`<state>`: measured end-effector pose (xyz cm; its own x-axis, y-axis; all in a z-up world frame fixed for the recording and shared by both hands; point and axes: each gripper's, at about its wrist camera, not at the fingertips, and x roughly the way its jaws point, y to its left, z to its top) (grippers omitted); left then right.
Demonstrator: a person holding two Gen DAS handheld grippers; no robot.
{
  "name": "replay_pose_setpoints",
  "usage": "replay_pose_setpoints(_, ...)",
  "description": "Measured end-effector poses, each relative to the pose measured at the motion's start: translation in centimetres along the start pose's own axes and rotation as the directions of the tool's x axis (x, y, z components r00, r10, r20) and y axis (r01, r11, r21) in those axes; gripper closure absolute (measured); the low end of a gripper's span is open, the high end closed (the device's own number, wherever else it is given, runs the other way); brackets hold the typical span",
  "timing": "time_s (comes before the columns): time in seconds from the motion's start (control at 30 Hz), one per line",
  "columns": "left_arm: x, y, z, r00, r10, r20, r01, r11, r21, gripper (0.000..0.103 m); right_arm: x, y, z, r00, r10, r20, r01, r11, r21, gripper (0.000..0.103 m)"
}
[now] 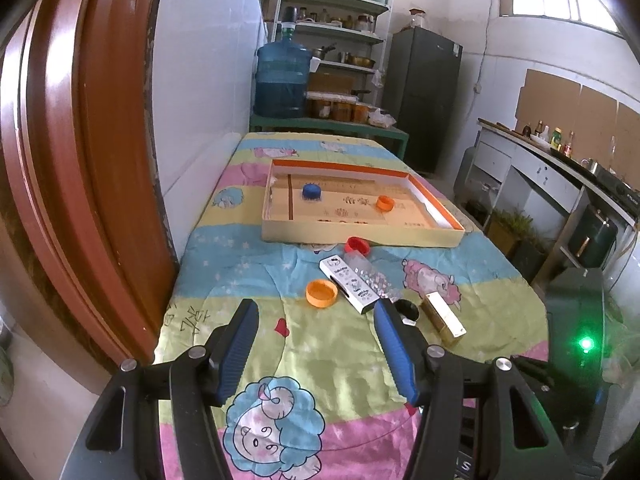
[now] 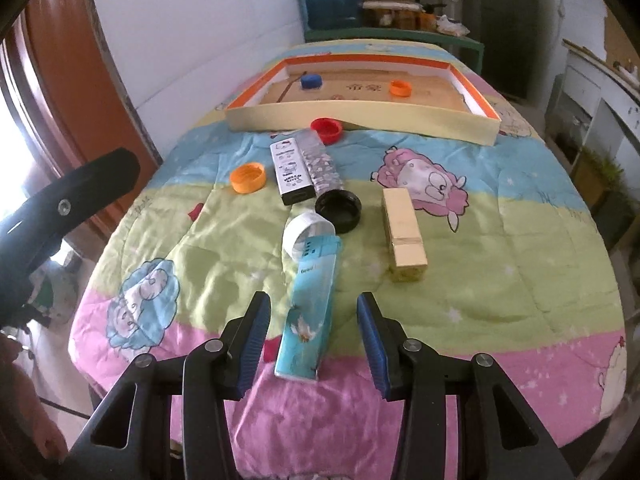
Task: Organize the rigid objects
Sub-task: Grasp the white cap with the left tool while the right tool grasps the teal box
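The sorting is only begun, by the look of it: the shallow cardboard tray [image 2: 360, 120] in the upper middle of the right wrist view holds just two things — a blue cap [image 2: 311, 81] toward its left end and a small orange cap [image 2: 401, 88] right of centre — while the rest lies loose on the cartoon quilt [image 2: 500, 280] that covers the desk. Still outside are a red cap [image 2: 327, 129] touching or just in front of the tray's near wall, a larger orange cap [image 2: 248, 177] at centre left, a white printed box [image 2: 291, 172] lying side by side with a clear speckled tube [image 2: 322, 166], a black lid [image 2: 338, 210] at the tube's near end, a white ring-shaped lid [image 2: 305, 234], a gold box [image 2: 403, 236] to the right, and a long teal box [image 2: 310, 312] in the lower middle. The right gripper [image 2: 312, 344] has its jaws spread wide on either side of the teal box's near end, not touching it; I judge this the next piece to go. The left gripper [image 1: 316, 344] hangs released and empty, low in its frame, short of the larger orange cap.
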<state>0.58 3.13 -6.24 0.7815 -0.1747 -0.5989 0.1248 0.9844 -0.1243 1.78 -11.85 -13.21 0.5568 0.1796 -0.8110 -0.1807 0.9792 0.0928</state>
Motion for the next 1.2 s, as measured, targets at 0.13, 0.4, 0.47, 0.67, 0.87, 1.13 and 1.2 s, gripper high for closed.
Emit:
replay_pose_setpoints(0.13,0.3,0.2,-0.1,1.0,-0.01,-0.004,0.01,1.0,0.004,0.043,0.5,0.3,0.2,1.0,-0.007,0.008,0.007,1.0,-0.01,0.057)
replay_pose_setpoints(0.4,1.1,-0.3,-0.4,0.999,-0.035,-0.024,0.036,0.999,0.024,0.043,0.7,0.2,0.1,1.0,-0.014,0.012,0.014,0.999,-0.03,0.078)
replay_pose_setpoints(0.47,1.2,-0.6,-0.5,0.999,-0.045,-0.029,0.047,0.998,0.038,0.043,0.3,0.0,-0.2,1.0,-0.001,0.009,0.001,0.999,-0.034,0.08)
replay_pose_setpoints(0.67,2.0,-2.6,-0.9,0.994,-0.095,-0.056,0.1,0.99,0.103,0.043,-3.1,-1.7,-1.5,0.998,0.012,0.066,-0.01,1.0,-0.024,0.08)
replay_pose_setpoints(0.87,3.8,-4.8,-1.4,0.988,-0.127,-0.092,0.14,0.978,0.157,0.043,-5.5,-4.1,-1.5,0.992,-0.026,0.125,0.023,0.999,0.027,0.08)
replay_pose_setpoints(1.13,7.0,-5.9,-2.0,0.984,-0.1,-0.148,0.131,0.967,0.217,0.047,-4.8,-6.1,-1.8,0.994,-0.013,0.109,0.003,0.996,0.09,0.08)
replay_pose_setpoints(1.2,7.8,-6.0,-2.0,0.982,-0.087,-0.166,0.123,0.968,0.219,0.049,-4.7,-6.3,-1.9,0.994,-0.011,0.108,0.001,0.996,0.093,0.08)
